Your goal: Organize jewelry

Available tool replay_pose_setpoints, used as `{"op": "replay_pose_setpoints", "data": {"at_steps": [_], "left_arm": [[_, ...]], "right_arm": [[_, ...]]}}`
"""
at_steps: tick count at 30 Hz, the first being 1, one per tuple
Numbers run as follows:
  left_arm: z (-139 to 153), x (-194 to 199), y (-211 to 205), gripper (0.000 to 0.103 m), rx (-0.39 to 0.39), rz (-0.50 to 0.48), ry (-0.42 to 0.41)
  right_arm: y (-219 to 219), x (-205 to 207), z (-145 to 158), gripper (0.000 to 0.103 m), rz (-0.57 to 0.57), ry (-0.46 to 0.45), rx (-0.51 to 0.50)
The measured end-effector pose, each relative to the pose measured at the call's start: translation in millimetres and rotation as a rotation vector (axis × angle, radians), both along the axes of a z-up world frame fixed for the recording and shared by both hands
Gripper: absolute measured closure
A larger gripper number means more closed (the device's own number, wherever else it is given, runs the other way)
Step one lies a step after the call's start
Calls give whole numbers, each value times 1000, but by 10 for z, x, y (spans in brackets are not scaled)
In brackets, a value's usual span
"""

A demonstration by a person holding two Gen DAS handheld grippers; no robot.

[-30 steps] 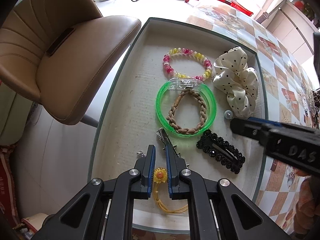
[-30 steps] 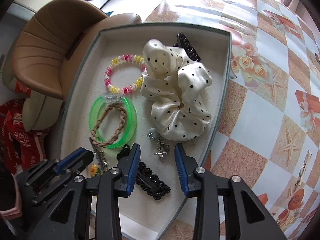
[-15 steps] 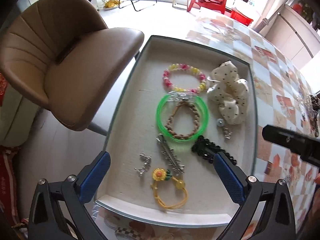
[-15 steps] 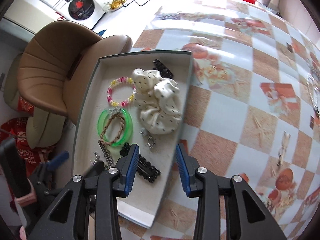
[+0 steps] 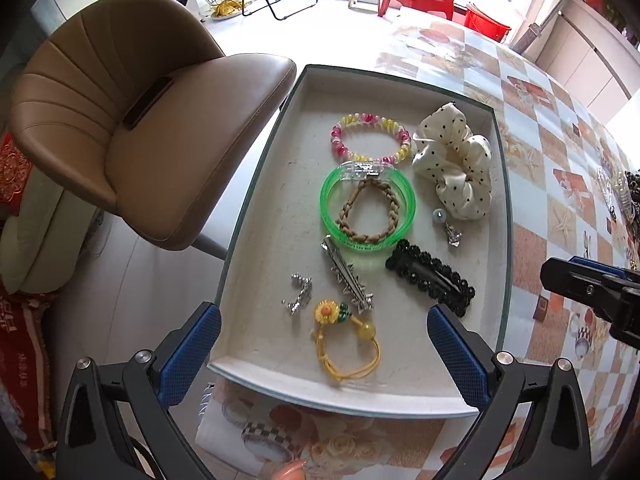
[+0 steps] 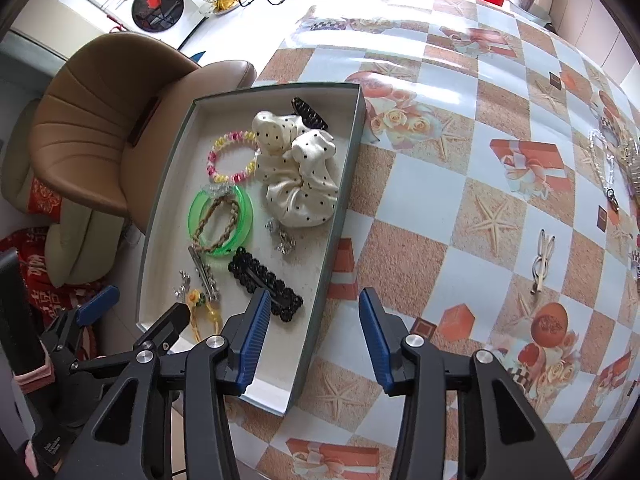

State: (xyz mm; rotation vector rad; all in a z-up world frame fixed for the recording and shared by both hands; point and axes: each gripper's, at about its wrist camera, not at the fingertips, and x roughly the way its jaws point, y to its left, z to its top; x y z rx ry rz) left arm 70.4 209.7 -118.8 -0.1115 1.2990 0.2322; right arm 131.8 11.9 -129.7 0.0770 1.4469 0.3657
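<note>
A grey tray (image 5: 260,184) holds the jewelry. In it lie a yellow flower hair tie (image 5: 344,344), a silver clip (image 5: 348,276), a black hair clip (image 5: 430,278), a green bangle (image 5: 332,216) around a braided tie, a beaded bracelet (image 5: 370,120) and a dotted scrunchie (image 5: 456,168). My left gripper (image 5: 321,309) hangs wide open above the tray's near end, over the flower tie, holding nothing. My right gripper (image 6: 315,293) hovers over the tray's right wall (image 6: 340,216). Its jaws are opening and nothing is between them.
A brown chair (image 5: 140,120) stands left of the tray. On the patterned tablecloth to the right lie a silver clip (image 6: 542,260) and a pearl chain (image 6: 604,160). Small silver earrings (image 5: 298,298) and a pearl earring (image 5: 446,224) lie in the tray.
My left gripper opened wide, let go of the yellow flower tie and rose. My right gripper lifted, drifted right from over the tray to its wall, and its jaws widened.
</note>
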Motion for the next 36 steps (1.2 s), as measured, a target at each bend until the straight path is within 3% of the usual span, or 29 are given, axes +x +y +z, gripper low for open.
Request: {"op": "replay_pose_setpoints", "data": {"at_steps": [4,10,23,27,29,36], "left_arm": [[74,-89,-35,0,29,1,-5],[226,-224,-53,0,48,9,-11],[661,-512,-55,0,7,32,-7],[838,-586,-37,0,-37,36,-11],[939,-620,-39,0,-26,41,-20],[1230,-701,-19,0,-6,74,-56]], "right_arm": [[45,-78,7,44,38,13,-42],[90,-191,102,24,82,7,-91],[123,-379,679,13,141,-81,-123],[114,-427,861,12,140,-100,-111],[114,-456,967,1,136,-119,-105],[109,-506,1298,0,119,-150,-101]]}}
